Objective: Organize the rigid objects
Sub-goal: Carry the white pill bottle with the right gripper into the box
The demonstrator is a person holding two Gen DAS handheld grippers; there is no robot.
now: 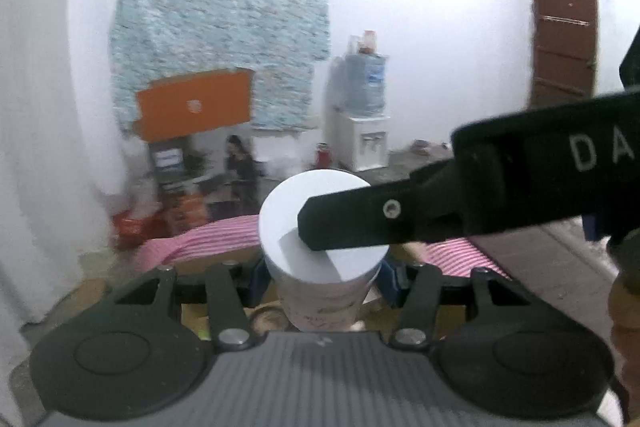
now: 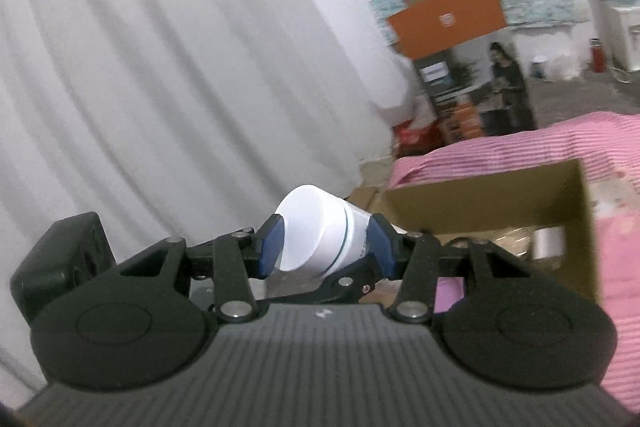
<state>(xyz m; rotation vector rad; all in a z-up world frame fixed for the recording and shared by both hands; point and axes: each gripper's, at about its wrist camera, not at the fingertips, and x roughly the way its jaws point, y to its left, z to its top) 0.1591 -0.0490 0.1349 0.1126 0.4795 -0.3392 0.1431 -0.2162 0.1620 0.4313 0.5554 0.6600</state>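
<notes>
Both the left gripper [image 1: 324, 277] and right gripper [image 2: 326, 243] seemingly clamp the white jar [image 1: 323, 243].

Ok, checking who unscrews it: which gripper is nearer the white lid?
Right. The right gripper clamps the white lid by its sides; the left gripper holds the jar body just below it.

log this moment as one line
left gripper: shut on white jar | right gripper: around jar cap | cardboard box: open
</notes>
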